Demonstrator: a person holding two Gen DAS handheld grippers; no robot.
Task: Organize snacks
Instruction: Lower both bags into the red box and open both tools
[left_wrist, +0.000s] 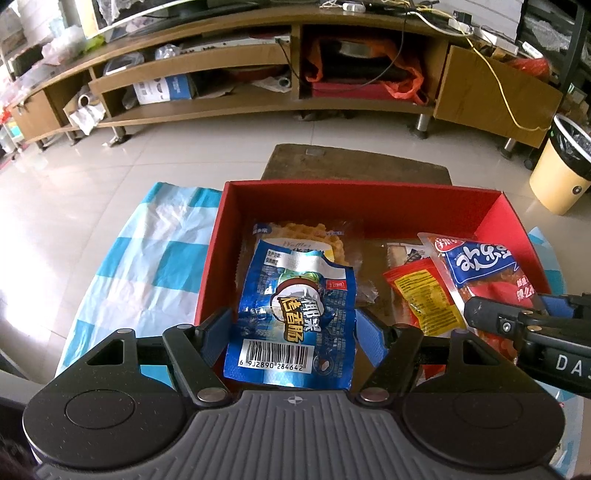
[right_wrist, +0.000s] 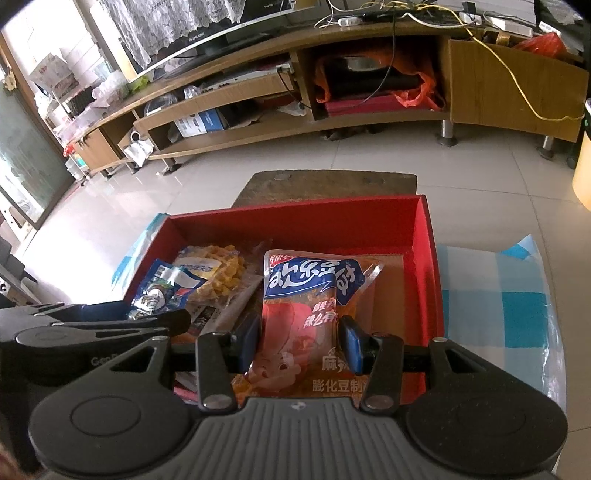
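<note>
**Two packets going into the red box, several already inside**

The red box (left_wrist: 406, 206) sits on a blue-and-white checked cloth (left_wrist: 147, 258), with a dark wooden stool (left_wrist: 354, 162) just beyond its far edge. As a judgement, the sorting is well under way: a waffle packet (left_wrist: 295, 236) lies by the far-left corner of the box floor, a dark-wrapped snack (left_wrist: 402, 254) sits near the middle, and a red-and-yellow sachet (left_wrist: 421, 295) lies to its right. No loose snacks show on the cloth, so little may be left beyond setting down the two held packets, though the near part of the cloth is hidden.

At the left, the left gripper (left_wrist: 291, 332) has its blue pads pressed on the sides of the blue sausage packet (left_wrist: 295, 314), held over the near-left part of the box. Its long axis runs from the near edge towards the far edge; the barcode end is nearest the gripper and the torn-looking top end points away, overlapping the waffle packet in view.

At the right, the right gripper (right_wrist: 299, 339) is clamped on the orange bean-snack packet (right_wrist: 310, 317), over the near-right part of the box. Its long axis also runs near to far, with the blue banner end pointing to the far wall and leaning slightly right. Whether either packet touches the floor yet cannot be told.
</note>
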